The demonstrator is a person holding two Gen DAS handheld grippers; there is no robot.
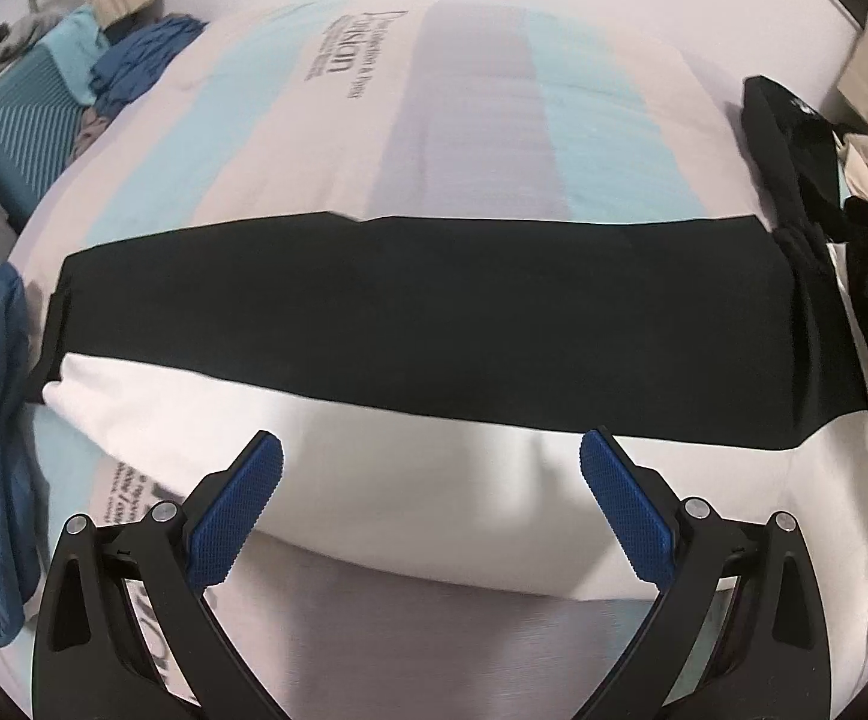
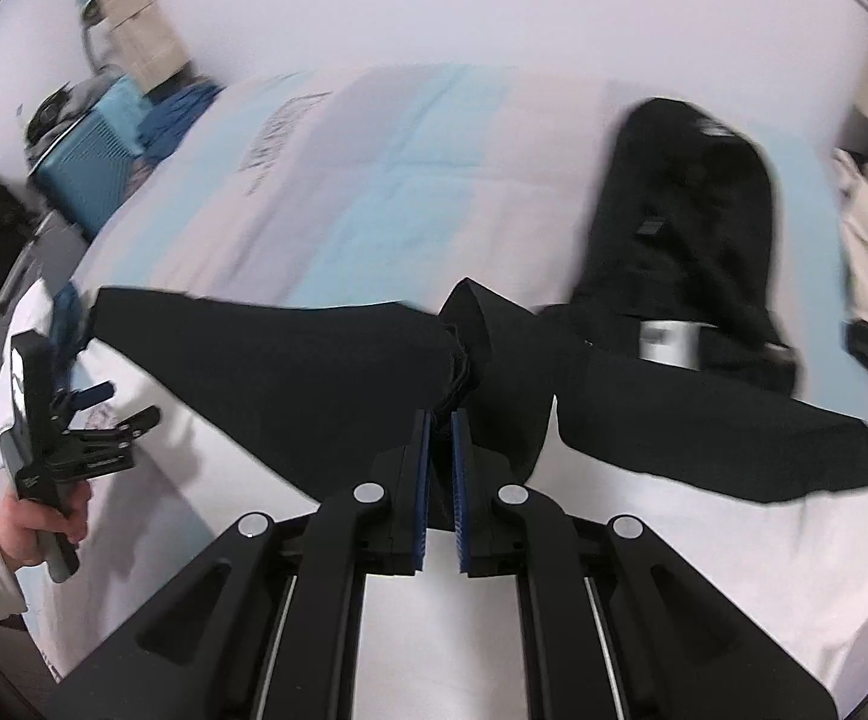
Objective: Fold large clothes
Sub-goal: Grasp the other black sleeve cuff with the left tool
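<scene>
Right wrist view, nearest first: my right gripper (image 2: 440,420) has its pads together, pinching a bunched fold of the black-and-white garment (image 2: 290,372) at frame centre. The cloth puckers right at the fingertips, so I read it as a real grip on thin fabric, not an empty close. At lower left of the same frame, my left gripper (image 2: 107,405) sits in a hand (image 2: 44,525), over the garment's white part.

Left wrist view: the jaws stand wide apart with nothing between them, blue pads (image 1: 236,516) hanging over the white panel at bottom centre. Past them the black band (image 1: 434,312) runs flat across mid-frame, left to right, lying on the bedspread (image 1: 290,138) with pale blue stripes and print.

Handling, my judgement: light, soft, zero stiffness. It drapes and will sag from any single pinch point, so it needs two holds to carry an edge straight. Fabric looks smooth, so it may slide on the bedspread when dragged. Nothing fragile.

Best holds: the left end of the black band for the free gripper, matching the right's pinch, at hem or corner where layers stack.

Farther: another dark garment (image 2: 691,210) heaped upper right, blue crate (image 1: 20,126) and clothes far upper left.
</scene>
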